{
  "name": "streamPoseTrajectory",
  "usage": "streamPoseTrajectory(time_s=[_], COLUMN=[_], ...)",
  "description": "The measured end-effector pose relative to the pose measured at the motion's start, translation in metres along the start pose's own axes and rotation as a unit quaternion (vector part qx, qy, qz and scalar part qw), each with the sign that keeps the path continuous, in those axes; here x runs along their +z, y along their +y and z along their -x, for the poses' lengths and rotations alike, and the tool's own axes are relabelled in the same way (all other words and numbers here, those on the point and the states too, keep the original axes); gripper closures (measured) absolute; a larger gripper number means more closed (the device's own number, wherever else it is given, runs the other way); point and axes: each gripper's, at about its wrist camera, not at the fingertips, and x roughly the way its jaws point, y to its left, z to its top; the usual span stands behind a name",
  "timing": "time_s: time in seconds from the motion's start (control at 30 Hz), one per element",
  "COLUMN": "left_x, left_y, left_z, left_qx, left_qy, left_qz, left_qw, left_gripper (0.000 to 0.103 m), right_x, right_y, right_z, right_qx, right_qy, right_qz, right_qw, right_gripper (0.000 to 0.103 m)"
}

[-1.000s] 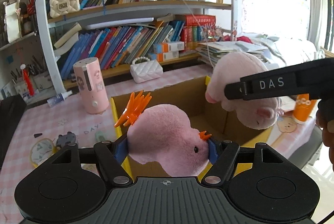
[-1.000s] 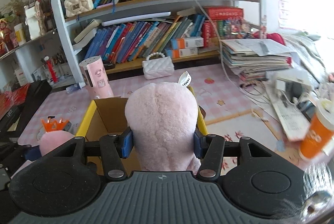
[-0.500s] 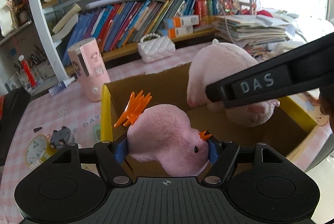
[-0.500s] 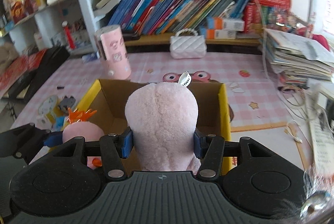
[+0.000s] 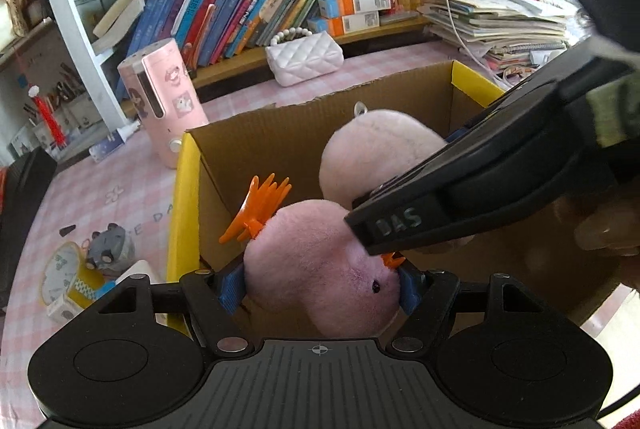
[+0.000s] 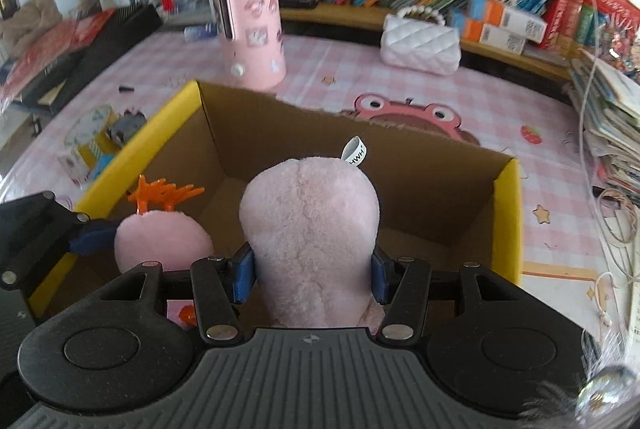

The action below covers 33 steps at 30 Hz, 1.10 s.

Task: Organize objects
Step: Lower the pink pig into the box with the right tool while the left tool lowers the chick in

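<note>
My left gripper (image 5: 320,287) is shut on a pink plush chick with an orange crest (image 5: 316,269) and holds it over the near left part of an open cardboard box with yellow flaps (image 5: 188,189). My right gripper (image 6: 310,269) is shut on a pale pink plush toy with a white tag (image 6: 312,229), held inside the same box (image 6: 508,213). In the left wrist view the right gripper's body crosses from the right, and the pale plush (image 5: 368,157) shows behind it. In the right wrist view the chick (image 6: 160,233) sits at lower left.
A pink cylinder with stickers (image 6: 254,29) and a white quilted purse (image 6: 420,41) stand behind the box on the pink checked tablecloth. Tape rolls and small items (image 6: 92,137) lie left of the box. A stack of papers (image 6: 612,133) is at the right. Bookshelves fill the back.
Both grippers have moved forward and down, so both plush toys now sit lower inside the box. The grips have not changed.
</note>
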Motion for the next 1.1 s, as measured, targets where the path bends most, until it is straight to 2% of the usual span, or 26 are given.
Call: streamPoseTrajectory(time_s=[0.2,0.43,0.8,0.9,1.1], left_x=[0.001,0.001,0.002,0.002,0.002], left_y=[-0.004,-0.006,-0.005,-0.004,0.001], left_z=[-0.003,-0.003,-0.001,0.004,0.019], left_qx=[0.006,0.009,0.010,0.011,0.017], left_qy=[0.009,0.017,0.012,-0.001,-0.027], left_qz=[-0.009,-0.017,-0.003,-0.001,0.003], left_qw=[0.9999,0.9997,0.9999,0.9999,0.9995], left_gripper=[0.031,0.031,0.028,0.021,0.020], right_x=[0.003,0.004,0.002,0.002,0.001], right_y=[-0.004,-0.007,-0.011,-0.012,-0.011], right_z=[-0.016,-0.022,-0.017,-0.015,-0.001], right_qx=[0.013,0.021,-0.006,-0.009,-0.021], right_qy=[0.036,0.055,0.042,0.037,0.010], right_qz=[-0.002,-0.016,-0.036,-0.040,-0.035], right_qw=[0.999,0.998,0.998,0.998,0.999], right_gripper=[0.051,0.051,0.047,0.046,0.042])
